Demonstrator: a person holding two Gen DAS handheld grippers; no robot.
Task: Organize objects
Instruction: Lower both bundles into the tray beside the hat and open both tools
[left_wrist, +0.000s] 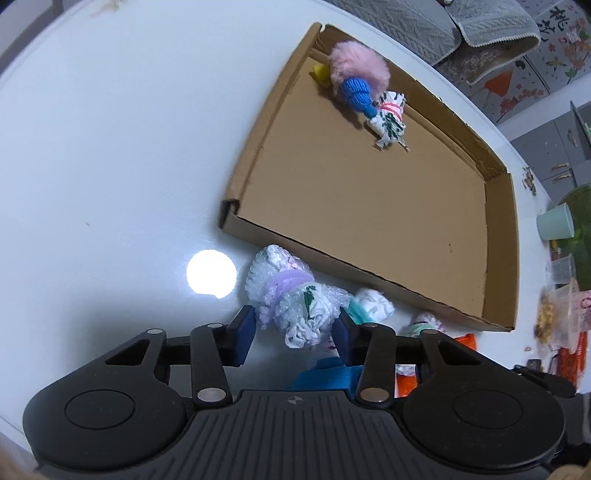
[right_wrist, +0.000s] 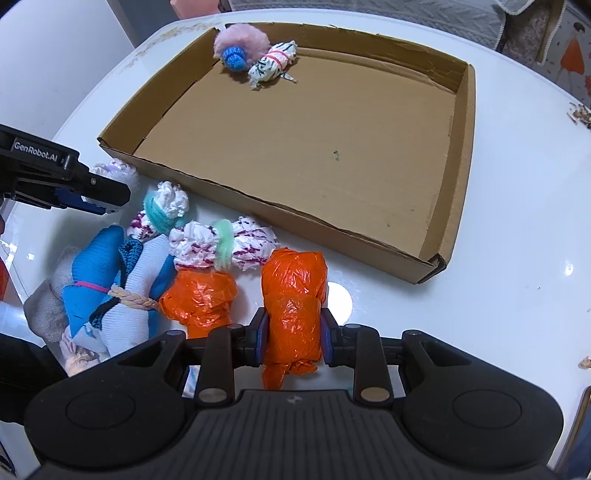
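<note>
Bundles crowd the white worktop (right_wrist: 517, 221) in front of the cardboard tray (right_wrist: 448, 267). Leftmost, the left hand-held gripper (left_wrist: 295, 334) straddles a bubble-wrap bundle with a purple band (left_wrist: 291, 295), one pad touching it, the other just clear. Beside it lie a blue-and-white sock roll (right_wrist: 122, 280), two white bundles with teal bands (right_wrist: 166, 206), and an orange plastic bundle (right_wrist: 201, 299). Further right, the right hand-held gripper (right_wrist: 293, 339) is clamped on another orange bundle (right_wrist: 293, 291). Inside the tray's far corner sit a pink pom-pom (right_wrist: 240, 40) and a striped bundle (right_wrist: 271, 64). Grey fabric hangs behind.
</note>
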